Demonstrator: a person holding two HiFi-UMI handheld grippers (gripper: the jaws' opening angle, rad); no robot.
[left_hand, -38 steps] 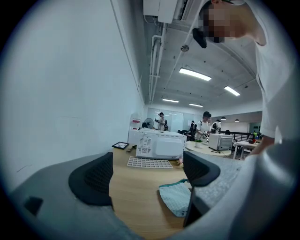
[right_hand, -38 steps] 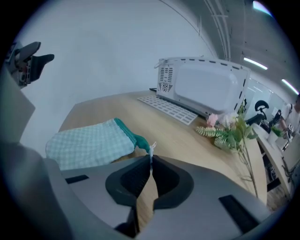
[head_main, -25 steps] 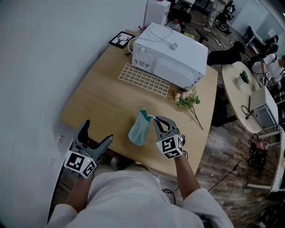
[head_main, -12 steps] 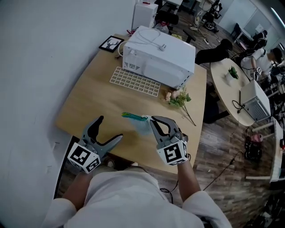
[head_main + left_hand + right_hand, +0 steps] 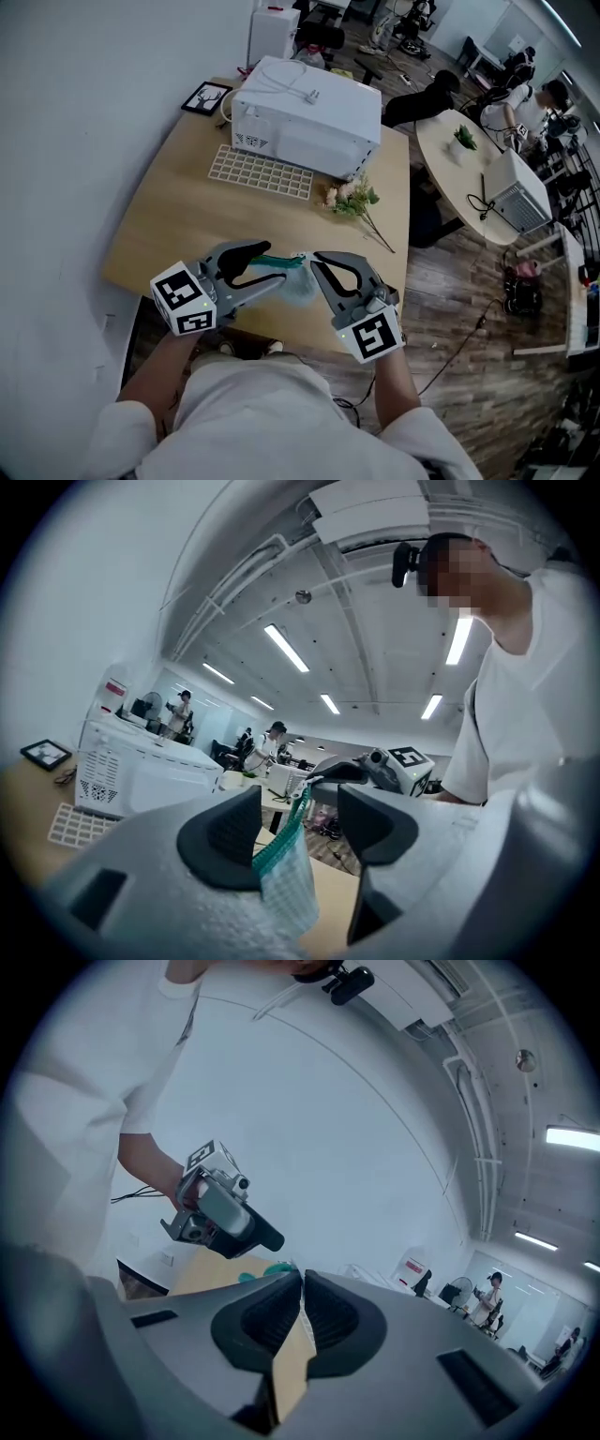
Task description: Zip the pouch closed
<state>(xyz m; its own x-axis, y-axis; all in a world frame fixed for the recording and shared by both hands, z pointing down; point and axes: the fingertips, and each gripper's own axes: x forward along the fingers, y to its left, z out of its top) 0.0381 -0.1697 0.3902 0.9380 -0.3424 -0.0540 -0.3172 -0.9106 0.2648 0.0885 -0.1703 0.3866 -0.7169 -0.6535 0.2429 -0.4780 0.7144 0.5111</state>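
Observation:
A small pouch (image 5: 296, 285) of pale checked cloth with a green zipper strip hangs above the near edge of the wooden table (image 5: 178, 225). My right gripper (image 5: 315, 262) is shut on its right end at the zipper. In the right gripper view the jaws (image 5: 302, 1283) are pressed together, with a bit of green (image 5: 272, 1268) beyond them. My left gripper (image 5: 274, 263) points level at the pouch's left end. Its jaws have just been closing. In the left gripper view the pouch (image 5: 286, 888) lies against the left pad, with a gap to the right pad (image 5: 375, 822).
A white microwave oven (image 5: 305, 117) stands at the back of the table, with a white grid-like keyboard (image 5: 260, 172) before it. A flower sprig (image 5: 349, 197) lies to the right and a small picture frame (image 5: 206, 97) at the far left. Another table and people are at the right.
My left gripper has swung right and up from the table's left edge to the pouch, its jaws narrower. My right gripper has risen, and the pouch now stretches level between both.

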